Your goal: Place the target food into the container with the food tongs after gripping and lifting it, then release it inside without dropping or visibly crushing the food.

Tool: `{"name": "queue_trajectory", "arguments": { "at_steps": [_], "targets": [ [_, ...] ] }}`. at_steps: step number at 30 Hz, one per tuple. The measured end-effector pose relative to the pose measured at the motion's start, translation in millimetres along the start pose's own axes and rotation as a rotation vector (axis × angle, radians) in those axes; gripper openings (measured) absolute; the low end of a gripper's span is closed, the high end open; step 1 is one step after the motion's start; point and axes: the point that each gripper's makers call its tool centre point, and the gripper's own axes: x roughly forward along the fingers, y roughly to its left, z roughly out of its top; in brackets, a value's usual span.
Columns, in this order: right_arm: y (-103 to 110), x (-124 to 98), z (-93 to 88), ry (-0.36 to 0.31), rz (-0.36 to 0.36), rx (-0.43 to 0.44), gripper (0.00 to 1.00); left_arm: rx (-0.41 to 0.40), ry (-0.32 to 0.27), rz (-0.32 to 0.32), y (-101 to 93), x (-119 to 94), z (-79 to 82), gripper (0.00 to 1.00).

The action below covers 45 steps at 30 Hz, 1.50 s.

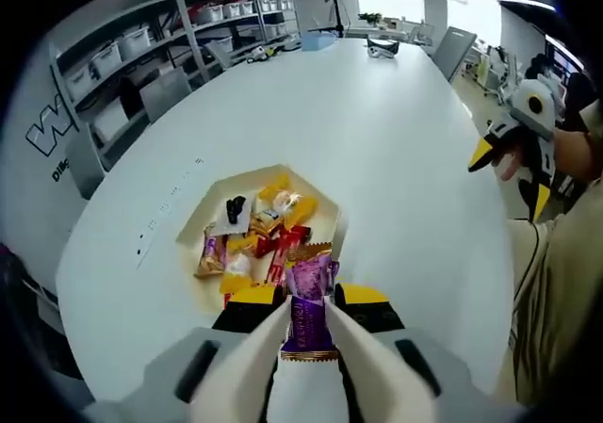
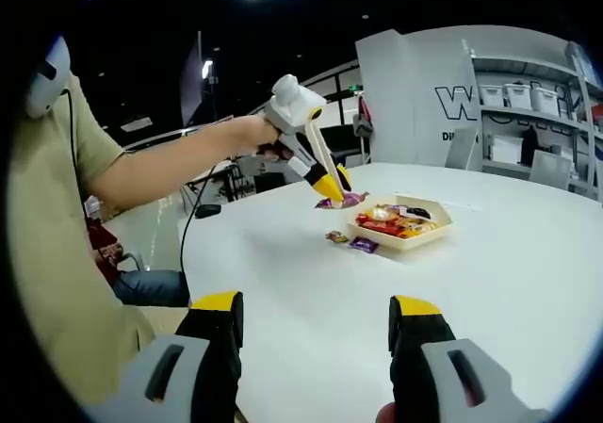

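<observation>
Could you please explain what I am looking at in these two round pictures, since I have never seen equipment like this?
There is no robot here: a person holds a hand-held claw in each hand, and a fisheye camera rides on each one. The left gripper view looks along the left claw, shut on a purple snack packet just above a shallow tray of wrapped snacks on a white table. The right gripper view looks along the right claw, open and holding nothing, low over the table's near edge. From there you see the person's arm holding the left claw with the packet beside the tray, and two small packets lying on the table next to it.
</observation>
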Motion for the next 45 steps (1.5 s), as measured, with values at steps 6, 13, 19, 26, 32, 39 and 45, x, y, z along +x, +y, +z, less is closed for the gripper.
{"name": "queue_trajectory", "arguments": {
  "at_steps": [6,13,19,26,32,39,45],
  "targets": [
    [-1,-1,-0.9,0.001,-0.004,0.003,0.6,0.018,0.008,0.007,9.6,5,9.2,0.21],
    [0,-1,-0.1,0.0,-0.003,0.003,0.6,0.032,-0.003,0.01,22.0,10,28.1,0.21],
    [0,-2,-1.0,0.003,-0.004,0.003,0.6,0.05,0.004,0.013,28.5,13,40.7,0.21],
    [-2,-3,-0.8,0.004,-0.01,0.002,0.6,0.062,0.007,0.008,31.8,19,52.0,0.21],
    [-5,-6,0.6,0.003,-0.016,0.001,0.6,0.07,0.023,0.017,35.0,25,53.2,0.22],
    [-6,-7,2.1,0.002,-0.019,-0.001,0.6,0.075,0.032,0.021,36.8,26,55.5,0.21],
    [-7,-7,1.8,0.005,-0.018,-0.003,0.6,0.092,-0.007,0.042,37.2,10,72.0,0.2]
  ]
}}
